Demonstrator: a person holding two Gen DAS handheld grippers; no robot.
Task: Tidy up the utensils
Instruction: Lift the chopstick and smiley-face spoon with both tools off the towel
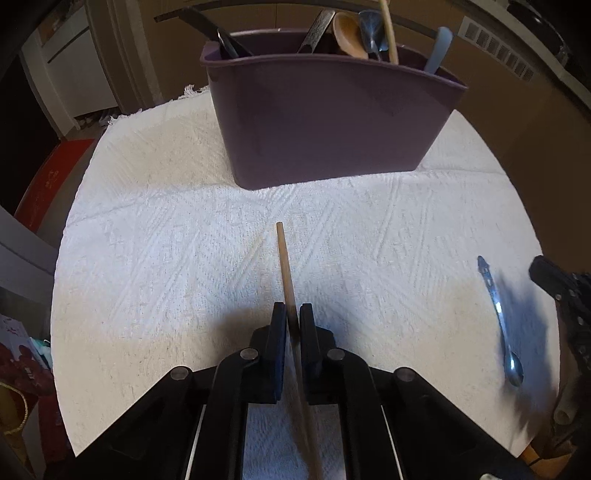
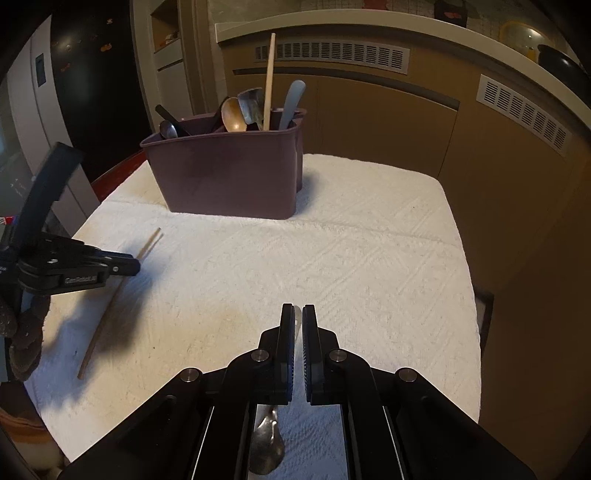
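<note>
A purple utensil bin [image 1: 328, 122] stands at the far side of the white towel, also in the right wrist view [image 2: 229, 173]. It holds several utensils, among them a wooden spoon [image 1: 349, 35] and a chopstick [image 2: 269, 81]. My left gripper [image 1: 293, 312] is shut on a wooden chopstick [image 1: 284, 262], held just above the towel; the right wrist view shows it [image 2: 110, 295] at the left. My right gripper [image 2: 298, 314] is shut on a metal spoon [image 2: 267, 443], whose bowl shows below the fingers. In the left wrist view the spoon [image 1: 496, 310] lies at the right.
A white textured towel [image 2: 332, 258] covers the small table. Brown cabinets with vents [image 2: 406, 110] stand behind and to the right. A red box [image 1: 51, 181] sits on the floor at the left.
</note>
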